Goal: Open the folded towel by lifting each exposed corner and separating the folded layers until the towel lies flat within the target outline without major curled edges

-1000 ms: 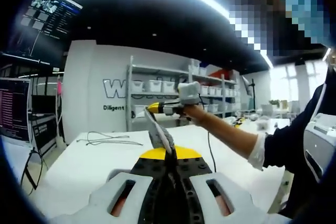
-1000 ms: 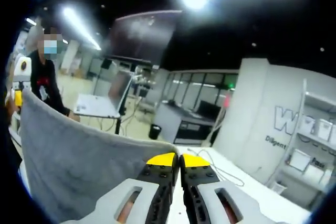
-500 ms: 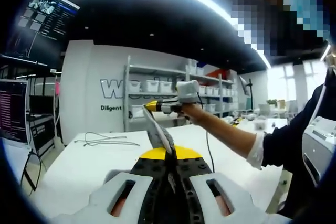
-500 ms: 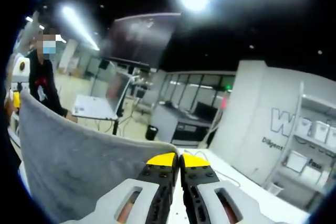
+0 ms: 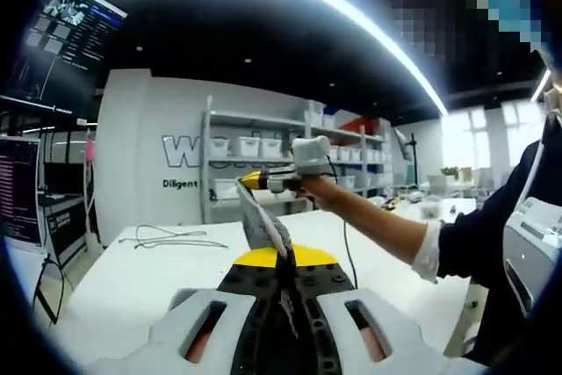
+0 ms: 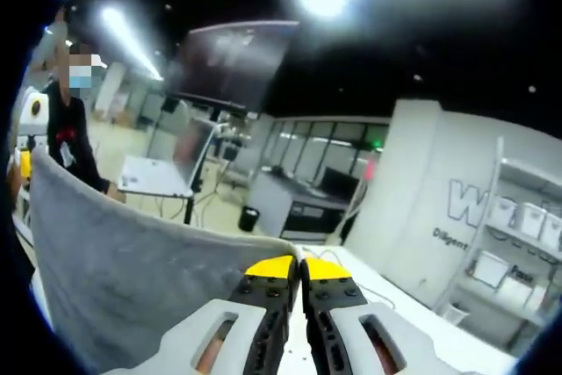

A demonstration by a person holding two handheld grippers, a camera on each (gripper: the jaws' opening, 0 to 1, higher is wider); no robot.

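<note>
A grey towel [image 6: 132, 261] hangs in the air, stretched between both grippers. In the right gripper view it spreads as a wide sheet to the left of my right gripper [image 6: 300, 267], whose yellow-tipped jaws are shut on its top corner. In the left gripper view the towel [image 5: 263, 226] is seen edge-on as a narrow grey strip. My left gripper [image 5: 283, 259] is shut on its near end. The right gripper [image 5: 263, 180], held by a hand, grips the far end. The left gripper [image 6: 26, 151] also peeks in at the far left of the right gripper view.
A white table [image 5: 132, 278] lies below with a thin cable [image 5: 167, 236] on it. Shelves with white bins [image 5: 255, 151] stand behind, monitors [image 5: 26, 182] to the left. The person [image 5: 500, 234] holding the grippers is at the right. Another person [image 6: 75, 129] stands far left in the right gripper view.
Both views have drifted slightly; the background slid a little left. The towel stays stretched between the two shut grippers.
</note>
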